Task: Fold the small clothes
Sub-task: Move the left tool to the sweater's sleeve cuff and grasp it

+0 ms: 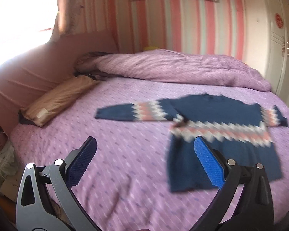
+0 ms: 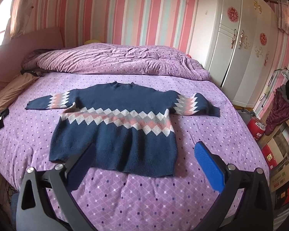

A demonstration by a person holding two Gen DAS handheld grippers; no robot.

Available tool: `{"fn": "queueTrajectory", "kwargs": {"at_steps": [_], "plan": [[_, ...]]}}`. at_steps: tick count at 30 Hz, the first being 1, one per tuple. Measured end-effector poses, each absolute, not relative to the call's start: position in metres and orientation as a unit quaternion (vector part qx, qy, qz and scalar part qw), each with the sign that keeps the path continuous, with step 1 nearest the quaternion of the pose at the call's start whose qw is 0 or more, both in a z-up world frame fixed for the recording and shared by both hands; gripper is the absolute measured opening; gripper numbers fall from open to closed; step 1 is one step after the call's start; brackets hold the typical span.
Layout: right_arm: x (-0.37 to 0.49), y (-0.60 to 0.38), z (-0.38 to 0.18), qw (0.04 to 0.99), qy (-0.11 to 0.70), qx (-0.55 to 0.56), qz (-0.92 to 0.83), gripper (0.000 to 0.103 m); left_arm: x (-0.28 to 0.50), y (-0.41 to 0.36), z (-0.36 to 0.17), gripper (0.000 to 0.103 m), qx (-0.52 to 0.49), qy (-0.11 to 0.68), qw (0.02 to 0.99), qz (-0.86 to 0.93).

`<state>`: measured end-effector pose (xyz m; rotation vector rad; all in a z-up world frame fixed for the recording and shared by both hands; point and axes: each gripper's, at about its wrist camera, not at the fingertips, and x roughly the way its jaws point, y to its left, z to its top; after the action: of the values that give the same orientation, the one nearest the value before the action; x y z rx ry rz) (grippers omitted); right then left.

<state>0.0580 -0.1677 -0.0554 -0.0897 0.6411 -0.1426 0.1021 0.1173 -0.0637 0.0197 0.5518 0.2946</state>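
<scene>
- Presently, nearest to view, the right gripper [image 2: 144, 165] hangs over the near edge of the bed [image 2: 144, 202], jaws spread wide with nothing between them; its blue pads [image 2: 209, 168] straddle the hem of the sweater [image 2: 115, 132] without touching it.
- The left gripper [image 1: 144, 163] is likewise wide apart and empty, held above bare bedspread to the left of the garment. That view is blurred, so fine detail there is unreliable.
- The sweater, navy with a pink, grey and white diamond band, lies flat in the middle of the bed, hem near, collar far, both sleeves stretched out to left and right.
- Assessment: the garment is spread and smoothed, but no fold is visible anywhere. The task appears to stand at its very start; sleeves, sides and body all remain to be folded.
- Further back, a tan pillow [image 1: 57, 100] rests at the left edge, well apart from the sweater.
- Beyond that, a rumpled purple duvet [image 2: 121, 61] is heaped along the far side.
- Farthest, a striped wall and a white wardrobe [image 2: 240, 48] at right.
</scene>
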Motion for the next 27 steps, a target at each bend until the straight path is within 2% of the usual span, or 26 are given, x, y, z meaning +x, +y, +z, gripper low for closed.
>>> {"fn": "queueTrajectory", "kwargs": {"at_steps": [2,12,18,27], "plan": [[0.068,-0.161,-0.059,0.944,0.318,-0.051,-0.07,0.102,0.124,0.137,-0.076,0.1,0.021,0.276,0.947,0.164],[0.146,-0.096,-0.097,0.932,0.338,-0.113,-0.064,0.102,0.229,0.274,-0.137,0.1,-0.06,0.309,0.934,0.169],[0.188,-0.064,-0.118,0.935,0.327,-0.125,-0.056,0.102,0.279,0.36,-0.185,0.1,-0.092,0.286,0.935,0.188],[0.236,-0.056,-0.167,0.936,0.329,-0.117,-0.046,0.102,0.362,0.443,-0.246,0.1,-0.148,0.338,0.912,0.18]]}}
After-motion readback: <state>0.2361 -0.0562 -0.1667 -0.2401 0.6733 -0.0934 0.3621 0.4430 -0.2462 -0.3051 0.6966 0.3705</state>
